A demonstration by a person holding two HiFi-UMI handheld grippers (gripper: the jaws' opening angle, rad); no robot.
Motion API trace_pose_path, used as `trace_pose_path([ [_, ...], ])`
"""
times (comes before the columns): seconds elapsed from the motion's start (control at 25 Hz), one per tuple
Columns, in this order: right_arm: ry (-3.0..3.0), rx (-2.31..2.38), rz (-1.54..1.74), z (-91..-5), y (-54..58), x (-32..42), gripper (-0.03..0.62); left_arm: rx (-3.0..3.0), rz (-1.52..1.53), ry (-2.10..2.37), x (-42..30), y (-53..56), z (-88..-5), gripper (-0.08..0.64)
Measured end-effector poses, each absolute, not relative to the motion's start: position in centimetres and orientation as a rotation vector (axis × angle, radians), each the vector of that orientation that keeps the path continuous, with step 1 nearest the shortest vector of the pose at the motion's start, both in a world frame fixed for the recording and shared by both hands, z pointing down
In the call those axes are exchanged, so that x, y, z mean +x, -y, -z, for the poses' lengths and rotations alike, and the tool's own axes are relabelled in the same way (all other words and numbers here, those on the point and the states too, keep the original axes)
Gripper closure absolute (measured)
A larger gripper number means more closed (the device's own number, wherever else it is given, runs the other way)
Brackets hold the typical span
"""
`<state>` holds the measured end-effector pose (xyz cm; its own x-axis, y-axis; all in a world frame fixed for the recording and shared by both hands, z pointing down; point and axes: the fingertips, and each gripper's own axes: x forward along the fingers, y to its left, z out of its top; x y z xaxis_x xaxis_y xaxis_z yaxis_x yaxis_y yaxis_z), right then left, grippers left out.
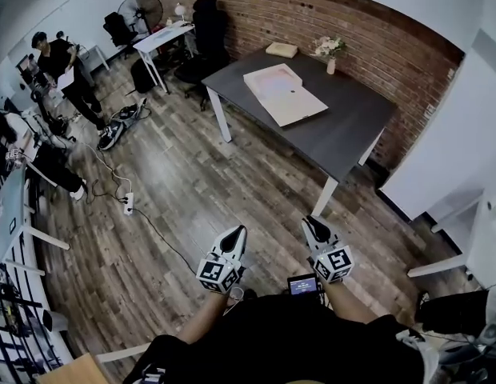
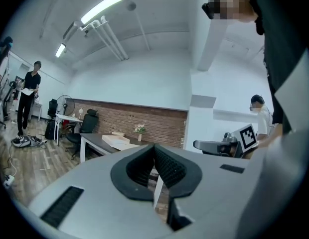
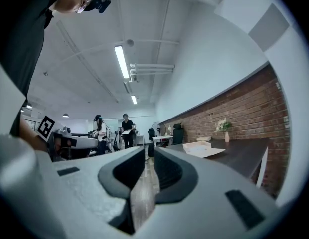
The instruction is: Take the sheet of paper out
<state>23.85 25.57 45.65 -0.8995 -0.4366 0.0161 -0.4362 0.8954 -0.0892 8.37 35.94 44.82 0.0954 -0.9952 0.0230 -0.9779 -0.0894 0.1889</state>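
Note:
A flat pale box point(image 1: 272, 82) with a white sheet of paper point(image 1: 302, 106) lying against it rests on the dark grey table point(image 1: 344, 134) far ahead. The same box shows small in the left gripper view point(image 2: 114, 141) and in the right gripper view point(image 3: 207, 148). Both grippers are held level, close to the person's body, well short of the table. My left gripper point(image 1: 234, 234) point(image 2: 154, 151) is shut, its pads meeting at the tips with nothing held. My right gripper point(image 1: 310, 224) point(image 3: 149, 156) shows a narrow slit between its pads, with only floor seen through it.
A flower vase point(image 1: 330, 50) and a small box point(image 1: 282, 50) stand at the table's far edge by the brick wall. Office chairs point(image 1: 206, 34), a white desk point(image 1: 164, 38) and a fan point(image 1: 141, 10) are behind. A person point(image 1: 64, 70) stands left; cables and a power strip point(image 1: 128, 205) lie on the floor.

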Motion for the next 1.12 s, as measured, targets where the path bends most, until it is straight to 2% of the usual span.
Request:
trace_pose_path([
  [0.6, -3.057, -0.803, 0.212, -49.1, -19.2, 30.4, 0.532, 2.208, 0.093, 1.965, 13.1, -30.7, -47.5, 0.563],
  [0.92, -3.084, -0.854, 0.317, -51.9, -13.1, 28.0, 0.532, 2.212, 0.123, 1.927, 9.5, -23.0, -49.4, 0.563],
  [1.12, -3.062, -0.9, 0.316, -50.1, -5.7, 23.5, 0.532, 2.212, 0.175, 1.919, 5.1, -16.1, -48.7, 0.563],
])
